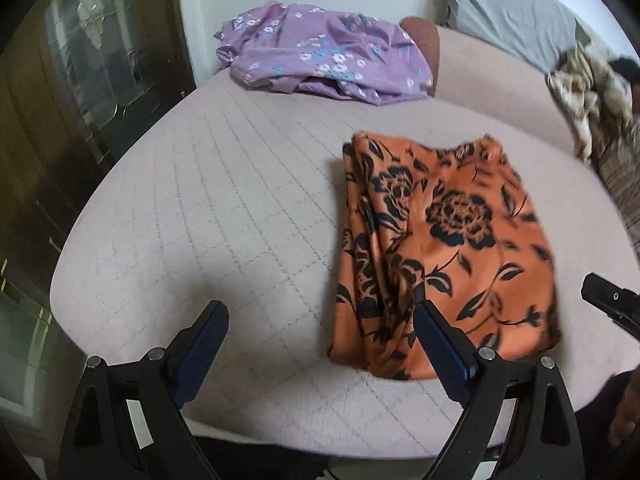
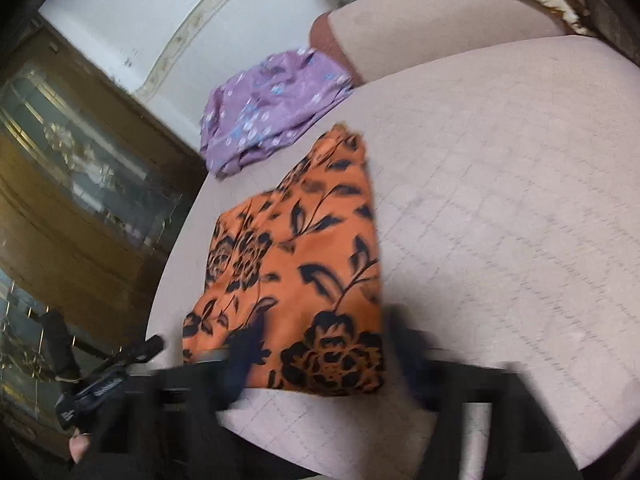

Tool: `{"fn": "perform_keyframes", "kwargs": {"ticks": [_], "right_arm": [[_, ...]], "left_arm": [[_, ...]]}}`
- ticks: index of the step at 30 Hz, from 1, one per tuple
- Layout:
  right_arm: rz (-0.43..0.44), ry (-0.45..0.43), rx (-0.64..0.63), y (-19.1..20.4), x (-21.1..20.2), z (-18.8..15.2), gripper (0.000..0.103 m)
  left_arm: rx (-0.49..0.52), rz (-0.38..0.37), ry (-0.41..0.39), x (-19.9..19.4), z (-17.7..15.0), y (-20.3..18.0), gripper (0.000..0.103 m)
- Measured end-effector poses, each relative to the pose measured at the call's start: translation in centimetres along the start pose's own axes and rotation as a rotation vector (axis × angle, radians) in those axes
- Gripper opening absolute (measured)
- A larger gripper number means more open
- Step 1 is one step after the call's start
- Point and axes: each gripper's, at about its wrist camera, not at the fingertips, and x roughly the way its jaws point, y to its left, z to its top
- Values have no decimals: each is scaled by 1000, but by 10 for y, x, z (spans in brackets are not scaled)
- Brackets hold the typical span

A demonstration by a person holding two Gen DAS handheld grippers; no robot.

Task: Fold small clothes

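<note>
An orange cloth with black flowers (image 1: 444,248) lies folded on the pale quilted seat (image 1: 224,208). My left gripper (image 1: 320,320) is open and empty above the seat, its right finger (image 1: 436,344) over the cloth's near left corner. In the right wrist view the same cloth (image 2: 304,264) lies just ahead. My right gripper (image 2: 324,344) is open, blurred by motion, its fingers spanning the cloth's near edge without holding it. A tip of the right gripper (image 1: 608,304) shows at the right edge of the left view.
A purple flowered garment (image 1: 324,52) lies bunched at the seat's far left corner. A grey cushion (image 1: 512,12) and a beige patterned cloth (image 1: 584,92) sit at the back right. A dark wood and glass cabinet (image 1: 80,80) stands left of the seat.
</note>
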Motion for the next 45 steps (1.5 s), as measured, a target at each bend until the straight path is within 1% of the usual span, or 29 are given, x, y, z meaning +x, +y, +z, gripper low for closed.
{"fn": "perform_keyframes", "kwargs": {"ticks": [1,2,3,5,7,8,10,13,15,16,18,19,20,22,24,26,32,35,39,45], "right_arm": [[-8,25,-18,4,9,-3,27],[-13,38,-26,7,17,-7,27],[-23,57,-31,9,26,-11,27],[-67,136,-38,6,51,-21,28],[-72,117,-42,6,53,-24,28],[-73,122,-52,9,49,-22,27],[-54,120,-64,12,40,-18,28],[-10,78,-52,16,16,-11,29],[-8,41,-84,23,-1,-7,29],[-13,26,-107,28,-8,-5,30],[-29,-7,-152,39,-24,-4,32],[-31,-30,-169,42,-34,-4,35],[-27,-52,-175,44,-42,-3,48],[-13,-101,-177,46,-59,-3,70],[-12,-149,-201,50,-76,-3,70],[-20,-171,-231,56,-87,-2,70],[-10,-224,-269,64,-115,-4,70],[3,-248,-267,64,-127,-3,70],[11,-276,-269,65,-138,0,70],[17,-280,-268,67,-139,2,70]], "left_arm": [[19,27,-10,7,-2,-4,94],[47,82,2,20,-3,-10,94],[61,102,6,26,-6,-12,94],[71,102,11,35,-9,-14,96],[60,90,2,27,-9,-11,95],[62,89,-9,22,-8,-10,95],[73,112,-38,7,-5,-11,95],[84,129,-105,-22,2,-15,95],[91,135,-165,-48,6,-21,95],[95,138,-183,-55,9,-23,95],[112,147,-243,-79,11,-32,95],[115,145,-257,-84,13,-35,95],[122,137,-280,-95,15,-39,95],[132,125,-304,-108,19,-44,95],[142,115,-329,-121,22,-50,95],[147,108,-348,-132,22,-57,95],[152,90,-406,-162,28,-72,95],[156,86,-421,-169,29,-77,95],[161,79,-422,-170,29,-81,95],[158,80,-419,-167,30,-84,95]]}}
